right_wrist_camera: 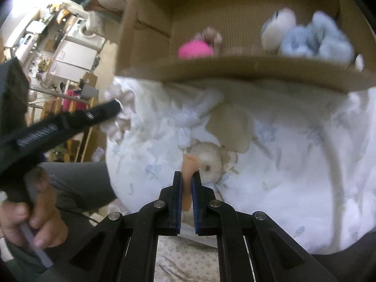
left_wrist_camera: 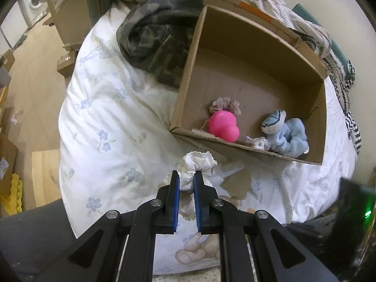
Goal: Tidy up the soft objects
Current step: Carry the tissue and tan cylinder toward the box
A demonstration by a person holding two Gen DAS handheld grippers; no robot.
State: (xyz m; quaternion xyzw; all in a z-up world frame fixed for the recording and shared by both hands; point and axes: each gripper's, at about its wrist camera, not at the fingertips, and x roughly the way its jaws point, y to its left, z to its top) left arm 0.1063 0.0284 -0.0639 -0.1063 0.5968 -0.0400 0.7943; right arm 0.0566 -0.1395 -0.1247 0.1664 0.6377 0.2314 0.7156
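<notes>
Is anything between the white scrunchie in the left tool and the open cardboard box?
Nothing visible. The left tool holds the white scrunchie just short of the cardboard box; only its low front wall lies ahead.

The left wrist view looks down from above toward the cardboard box (left_wrist_camera: 253,75) on the bed. The right wrist view sits lower and closer, facing the same box (right_wrist_camera: 235,68).

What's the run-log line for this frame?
left gripper: shut on white scrunchie | right gripper: shut on peach piece | cardboard box: holds pink toy, blue plush | both outside box
</notes>
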